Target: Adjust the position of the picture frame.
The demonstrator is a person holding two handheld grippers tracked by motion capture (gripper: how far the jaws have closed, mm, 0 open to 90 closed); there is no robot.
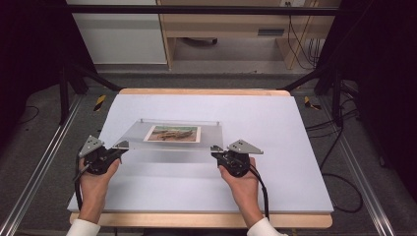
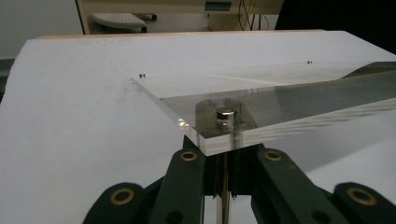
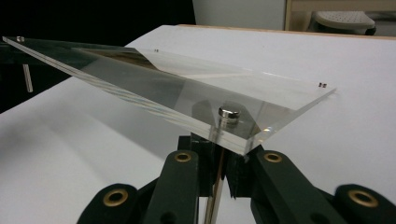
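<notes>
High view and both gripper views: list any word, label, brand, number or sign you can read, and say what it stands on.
There are none that can be read.
Picture inside the clear acrylic frame: an image with no lettering that can be made out.
Yellow-and-black tape marks on the floor: stripes, no text.
Grey panel on the wooden furniture: too small and blurred to tell.

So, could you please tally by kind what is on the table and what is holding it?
Clear acrylic frame with picture: 1
Round silver magnets in its near corners: 2 (left, right)
Grippers shut on the frame: 2 (left gripper, right gripper)
Total: 5
</notes>
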